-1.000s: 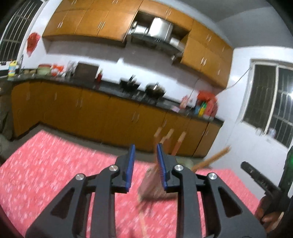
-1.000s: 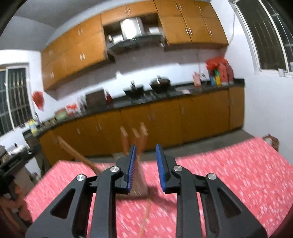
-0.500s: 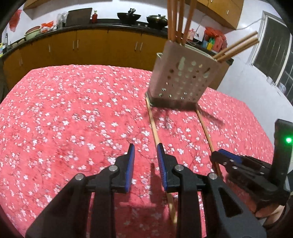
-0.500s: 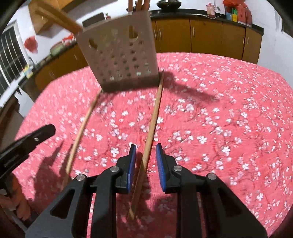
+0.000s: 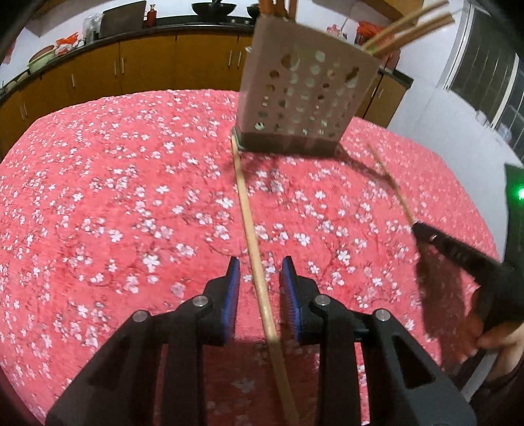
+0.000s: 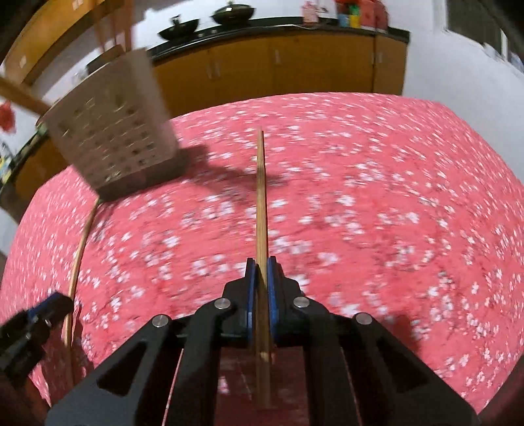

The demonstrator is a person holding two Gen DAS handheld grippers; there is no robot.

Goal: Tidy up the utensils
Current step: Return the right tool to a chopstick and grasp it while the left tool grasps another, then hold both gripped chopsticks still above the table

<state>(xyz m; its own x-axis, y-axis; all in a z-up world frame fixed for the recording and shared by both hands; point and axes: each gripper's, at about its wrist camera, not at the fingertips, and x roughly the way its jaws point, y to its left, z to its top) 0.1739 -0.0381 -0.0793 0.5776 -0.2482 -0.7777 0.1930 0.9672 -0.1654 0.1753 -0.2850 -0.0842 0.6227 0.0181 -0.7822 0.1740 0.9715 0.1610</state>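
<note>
A perforated beige utensil holder [image 5: 299, 98] stands on the red floral tablecloth [image 5: 114, 203] and holds several wooden chopsticks. One chopstick [image 5: 250, 226] lies on the cloth, running from the holder's base toward me. My left gripper [image 5: 258, 278] is open, its jaws on either side of that chopstick. My right gripper [image 6: 261, 275] is shut on a second chopstick [image 6: 261, 196] and holds it lifted, pointing away from me. The holder [image 6: 111, 131] is at the left in the right wrist view. The right gripper also shows in the left wrist view [image 5: 422, 231].
Wooden cabinets and a dark counter [image 5: 131, 29] with pans and bottles run behind the table. The table's edges curve off at left and right. In the right wrist view the left gripper's tip [image 6: 46, 306] is at the lower left, beside the lying chopstick [image 6: 77, 262].
My right gripper has shut on its chopstick and lifted it off the cloth. My left gripper has moved right so its open jaws straddle the other chopstick.
</note>
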